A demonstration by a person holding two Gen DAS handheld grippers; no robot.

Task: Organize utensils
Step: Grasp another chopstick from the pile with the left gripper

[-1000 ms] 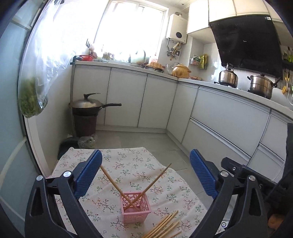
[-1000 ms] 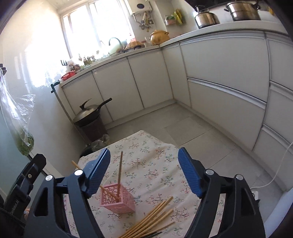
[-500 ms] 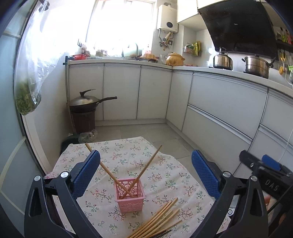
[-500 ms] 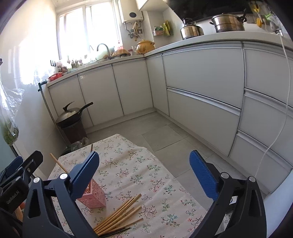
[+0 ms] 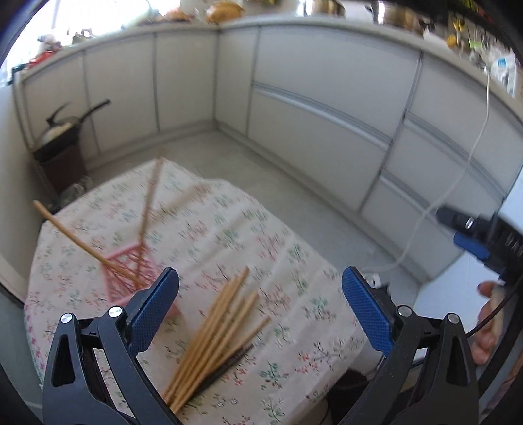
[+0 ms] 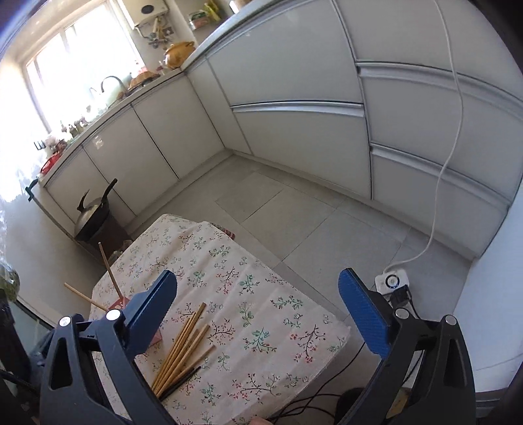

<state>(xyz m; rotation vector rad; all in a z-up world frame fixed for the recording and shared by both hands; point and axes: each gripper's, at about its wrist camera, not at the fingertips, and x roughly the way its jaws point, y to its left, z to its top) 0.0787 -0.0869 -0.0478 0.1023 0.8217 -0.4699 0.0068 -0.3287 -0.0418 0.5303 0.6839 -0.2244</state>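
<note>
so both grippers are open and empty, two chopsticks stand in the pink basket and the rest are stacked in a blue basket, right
One detail is off: there is no blue basket. The loose chopsticks lie in a bundle directly on the floral tablecloth, beside the pink basket, as the right wrist view shows. The rest holds: two chopsticks in the basket, both grippers with jaws open and empty.

Left wrist view smeared by motion blur; pink basket (image 5: 129, 273) and its two upright chopsticks (image 5: 147, 209) soft-edged, basket's near corner hidden behind a blue pad. In the right wrist view the basket (image 6: 118, 304) is almost wholly behind the gripper finger; loose chopstick bundle (image 6: 183, 349) has its near ends cut off by the gripper frame. Countertop items (image 5: 225, 8) too blurred to identify.
</note>
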